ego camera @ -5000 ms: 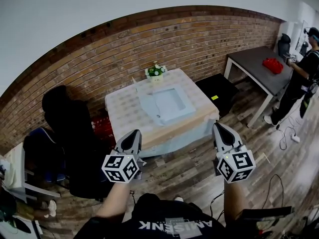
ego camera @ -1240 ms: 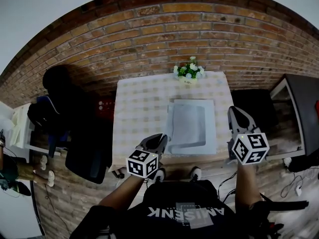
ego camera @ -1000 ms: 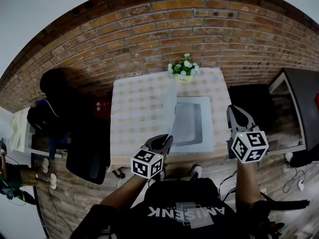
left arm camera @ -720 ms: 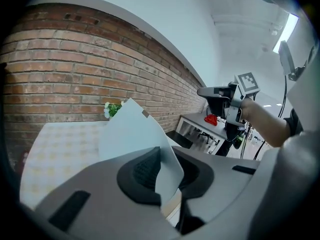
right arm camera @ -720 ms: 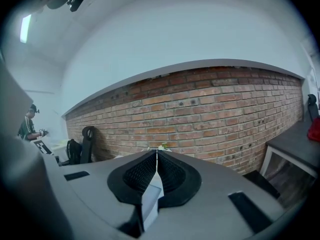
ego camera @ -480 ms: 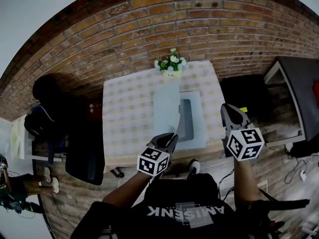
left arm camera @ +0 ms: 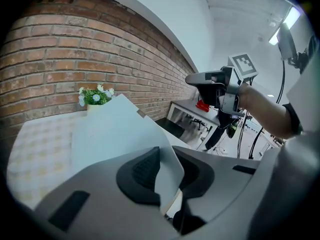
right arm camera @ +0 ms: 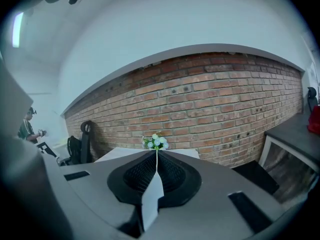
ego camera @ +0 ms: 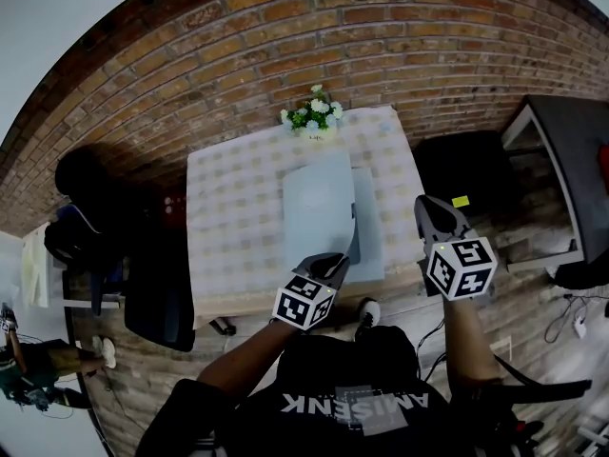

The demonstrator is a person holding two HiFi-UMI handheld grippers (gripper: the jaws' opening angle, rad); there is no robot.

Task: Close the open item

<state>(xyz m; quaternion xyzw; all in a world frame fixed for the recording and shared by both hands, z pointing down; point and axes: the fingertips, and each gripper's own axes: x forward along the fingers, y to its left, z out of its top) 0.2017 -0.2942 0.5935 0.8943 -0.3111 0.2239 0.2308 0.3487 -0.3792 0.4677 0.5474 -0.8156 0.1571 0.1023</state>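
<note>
The lid (ego camera: pixel 319 206) of the pale grey-blue box now leans far over its base (ego camera: pixel 372 244); a second ago it stands on edge along the hinge side, so the swing is past its top and, as I judge it, only the last lowering onto the base is left; the box sits on the near right part of the table (ego camera: pixel 228 219), its front close to the table's near edge; it is flat and shallow, the lid a thin plain panel that hides all but a strip of base on the right; the left gripper (ego camera: pixel 335 263) is clamped on the lid's near free corner, the thin panel pinched between its pads (left arm camera: pixel 145 168); the right gripper (ego camera: pixel 425 208) hangs off the table's front right, apart from the box, jaws pressed together on nothing; flowers (ego camera: pixel 312 114) stand at the far edge
</note>
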